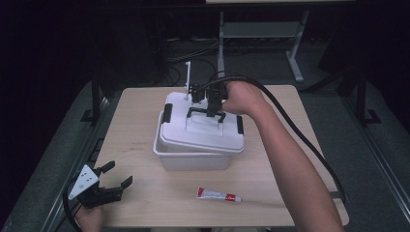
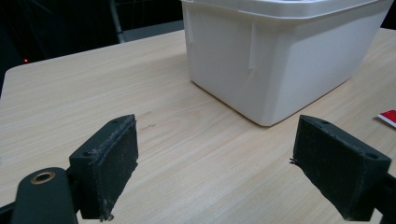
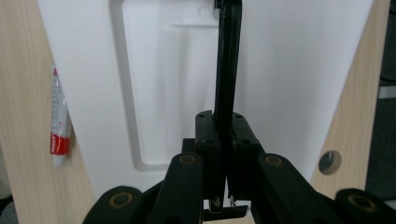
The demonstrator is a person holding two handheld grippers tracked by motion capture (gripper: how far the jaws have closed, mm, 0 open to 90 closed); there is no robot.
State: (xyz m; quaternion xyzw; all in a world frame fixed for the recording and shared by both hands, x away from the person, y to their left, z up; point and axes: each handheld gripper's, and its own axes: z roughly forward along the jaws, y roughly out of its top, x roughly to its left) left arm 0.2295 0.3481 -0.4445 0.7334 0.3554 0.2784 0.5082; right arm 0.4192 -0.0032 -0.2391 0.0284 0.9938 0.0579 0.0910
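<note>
A white storage box [image 1: 193, 157] with a white lid [image 1: 205, 133] stands in the middle of the table. The lid sits askew, raised at the back. Its black carry handle [image 1: 207, 112] stands upright, and my right gripper [image 1: 212, 112] is shut on it from above. In the right gripper view the two pads [image 3: 206, 135] pinch the handle bar [image 3: 227, 60] over the lid [image 3: 289, 70]. My left gripper [image 1: 116, 176] rests open at the table's front left corner; its pads [image 2: 114, 163] stand wide apart over bare wood, facing the box wall [image 2: 275, 65].
A white and red tube [image 1: 218, 195] lies on the table in front of the box, and its tube body [image 3: 60, 121] lies beside the lid in the right gripper view. Black side latches [image 1: 167, 112] flank the lid. A white post [image 1: 187, 79] rises behind the box.
</note>
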